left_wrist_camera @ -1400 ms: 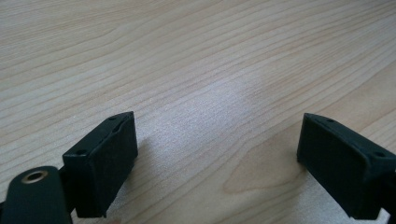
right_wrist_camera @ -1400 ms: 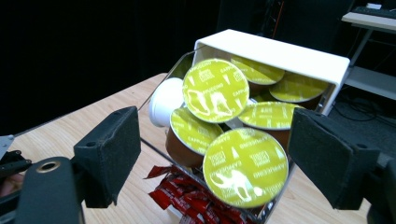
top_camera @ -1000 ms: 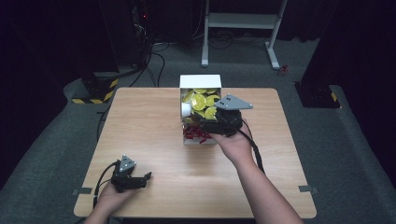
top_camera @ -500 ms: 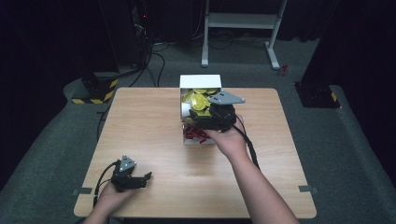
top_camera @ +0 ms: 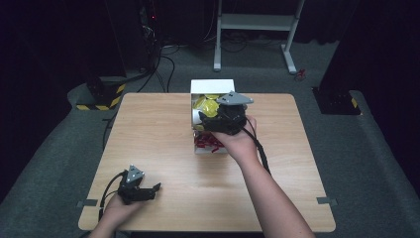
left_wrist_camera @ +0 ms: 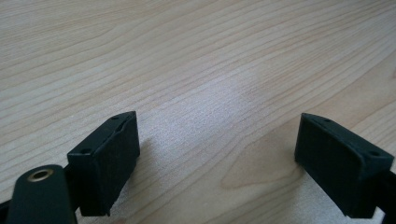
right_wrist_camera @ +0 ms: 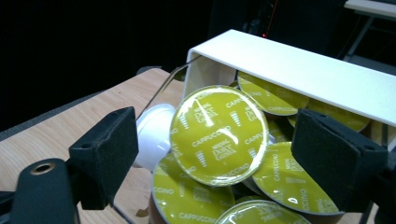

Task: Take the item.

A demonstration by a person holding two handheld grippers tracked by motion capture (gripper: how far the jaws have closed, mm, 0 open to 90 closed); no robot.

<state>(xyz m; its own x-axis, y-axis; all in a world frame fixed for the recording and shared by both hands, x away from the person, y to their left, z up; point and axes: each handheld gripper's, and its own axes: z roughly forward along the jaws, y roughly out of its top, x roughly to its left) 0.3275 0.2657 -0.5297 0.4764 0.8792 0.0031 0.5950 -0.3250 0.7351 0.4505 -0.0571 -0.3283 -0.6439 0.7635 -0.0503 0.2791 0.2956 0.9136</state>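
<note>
A round yellow-lidded coffee capsule (right_wrist_camera: pixel 218 135) stands tilted in the white open box (right_wrist_camera: pixel 299 65), between the right gripper (right_wrist_camera: pixel 215 154)'s jaws, which have just narrowed but remain apart. The left gripper (left_wrist_camera: pixel 224 158) rests open on the wooden table (left_wrist_camera: pixel 196 56).

Two bare forearms enter from the bottom edge of the high view, no sleeves visible. Left black plastic two-jaw gripper (top_camera: pixel 154 188) sits lower left of that frame, a small grey three-cornered plate on top, a black cable looping off its left side. Right black plastic two-jaw gripper (top_camera: pixel 202 117) is at upper centre, bulkier-looking body, same grey triangular plate with dark screw dots, black cable trailing along the forearm. In both gripper views: two blocky matte-black jaws with flat textured pads and small recessed screw holes; a rounded black arm with a brass-coloured ring insert at the lower left corner.
</note>
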